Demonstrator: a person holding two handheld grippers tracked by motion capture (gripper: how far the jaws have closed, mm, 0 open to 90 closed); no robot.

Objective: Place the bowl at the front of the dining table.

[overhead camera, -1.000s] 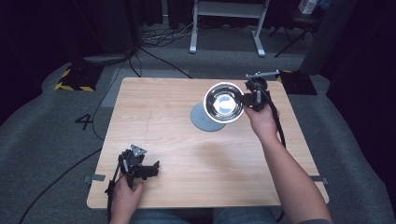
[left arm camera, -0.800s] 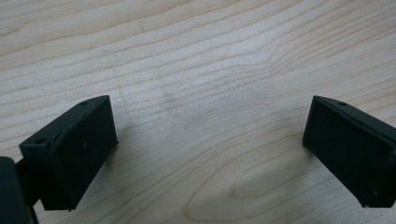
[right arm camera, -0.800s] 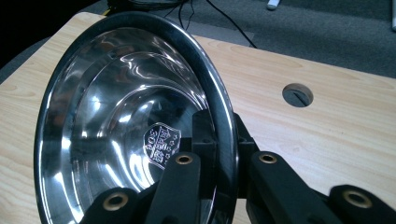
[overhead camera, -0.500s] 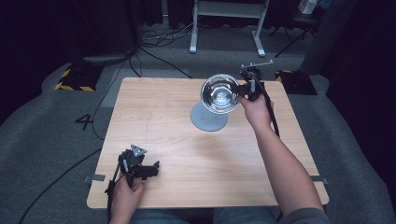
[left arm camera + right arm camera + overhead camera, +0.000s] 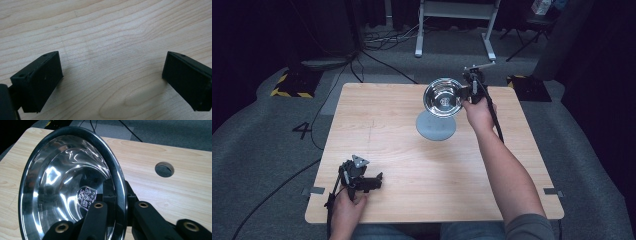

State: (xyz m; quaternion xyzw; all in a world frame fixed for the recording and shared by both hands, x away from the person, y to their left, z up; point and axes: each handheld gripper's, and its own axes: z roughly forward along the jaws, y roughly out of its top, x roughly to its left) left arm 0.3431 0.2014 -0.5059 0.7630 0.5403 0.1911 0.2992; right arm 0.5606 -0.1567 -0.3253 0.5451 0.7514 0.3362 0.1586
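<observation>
The right tongs [image 5: 466, 93] clench the rim of a steel bowl [image 5: 442, 97], holding it tilted in the air over the far right of the surface [image 5: 377, 135], above a grey round pad [image 5: 435, 127]. The grip takes only a thin edge, so I judge the bowl could pivot or slip out if the hand turns quickly, and drop onto the pad or the wood.

The left tongs [image 5: 373, 182] rest released at the near left, nothing between them.

The right gripper view shows one jaw inside the bowl [image 5: 70, 187] and one outside, plus a round hole [image 5: 164, 169] in the surface; the high view shows the pad below.
</observation>
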